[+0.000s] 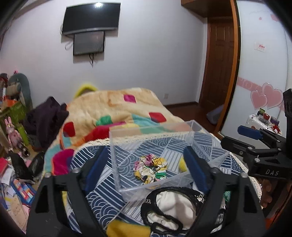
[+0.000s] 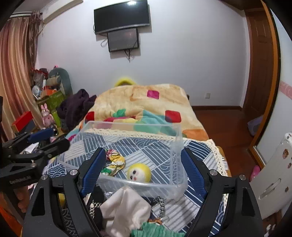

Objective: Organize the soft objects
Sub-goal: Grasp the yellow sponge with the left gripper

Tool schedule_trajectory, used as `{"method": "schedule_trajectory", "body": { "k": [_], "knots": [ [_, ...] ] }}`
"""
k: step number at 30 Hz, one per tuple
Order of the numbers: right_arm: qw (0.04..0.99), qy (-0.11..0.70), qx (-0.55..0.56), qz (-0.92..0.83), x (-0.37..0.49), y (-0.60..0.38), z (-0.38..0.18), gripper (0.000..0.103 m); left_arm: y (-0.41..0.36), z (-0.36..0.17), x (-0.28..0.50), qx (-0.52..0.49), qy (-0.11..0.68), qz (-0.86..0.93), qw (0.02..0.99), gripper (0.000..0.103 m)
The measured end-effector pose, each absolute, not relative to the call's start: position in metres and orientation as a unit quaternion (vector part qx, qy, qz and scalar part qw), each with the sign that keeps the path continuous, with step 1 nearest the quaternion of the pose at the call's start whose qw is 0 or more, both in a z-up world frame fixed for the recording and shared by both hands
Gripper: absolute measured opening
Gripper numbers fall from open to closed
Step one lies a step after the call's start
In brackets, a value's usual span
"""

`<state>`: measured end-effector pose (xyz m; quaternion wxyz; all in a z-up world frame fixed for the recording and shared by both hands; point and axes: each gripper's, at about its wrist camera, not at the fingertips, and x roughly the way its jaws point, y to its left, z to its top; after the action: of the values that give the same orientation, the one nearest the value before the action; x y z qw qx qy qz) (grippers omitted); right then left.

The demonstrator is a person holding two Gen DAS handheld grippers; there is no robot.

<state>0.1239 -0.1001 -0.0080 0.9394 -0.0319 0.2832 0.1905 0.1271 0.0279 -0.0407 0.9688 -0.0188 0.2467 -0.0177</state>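
Two soft items, a floral scrunchie (image 1: 150, 168) and a yellow plush ball (image 2: 139, 172), lie inside the clear plastic bin (image 2: 175, 131) on the patterned cloth (image 1: 102, 186). My left gripper (image 1: 146, 167) and right gripper (image 2: 143, 169) hover over it, jaws wide, holding nothing.

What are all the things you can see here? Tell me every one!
clear box: one, see-through, on the blue patterned cloth
flowery scrunchie: one, many colours, inside the box
yellow face ball: one, inside the box
white cloth: one, in front of the box
green knit: one, nearest edge
blue patterned cloth: one, under the box
patchwork blanket: one, behind
screens: two, black, on the wall
left tongs: open, empty
right tongs: open, empty
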Motion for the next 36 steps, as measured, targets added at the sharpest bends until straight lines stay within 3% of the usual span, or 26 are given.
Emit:
{"method": "schedule_trajectory", "body": {
  "k": [1, 5, 23, 28, 34, 36],
  "knots": [
    [0.941, 0.278, -0.033, 0.189, 0.12, -0.102, -0.007, 0.087, 0.028, -0.04, 0.122, -0.018, 0.241, -0.015, 0.97, 0.096],
    [0.947, 0.262, -0.041, 0.182, 0.104, -0.107, -0.009, 0.095, 0.03, -0.044, 0.103, -0.01, 0.241, -0.014, 0.97, 0.099],
    [0.919, 0.354, -0.049, 0.169, 0.075, -0.128, -0.075, 0.096, 0.047, -0.13, 0.074, -0.057, 0.328, 0.012, 0.943, 0.099],
    [0.91, 0.378, -0.037, 0.167, 0.069, -0.14, -0.091, 0.094, 0.051, -0.139, 0.07, -0.076, 0.333, -0.007, 0.94, 0.084],
    [0.899, 0.401, -0.011, 0.175, 0.07, -0.149, -0.103, 0.063, 0.047, -0.141, 0.069, -0.06, 0.332, -0.009, 0.941, 0.062],
    [0.897, 0.402, -0.009, 0.185, 0.069, -0.149, -0.102, 0.051, 0.047, -0.142, 0.068, -0.06, 0.331, -0.01, 0.942, 0.06]
  ]
}}
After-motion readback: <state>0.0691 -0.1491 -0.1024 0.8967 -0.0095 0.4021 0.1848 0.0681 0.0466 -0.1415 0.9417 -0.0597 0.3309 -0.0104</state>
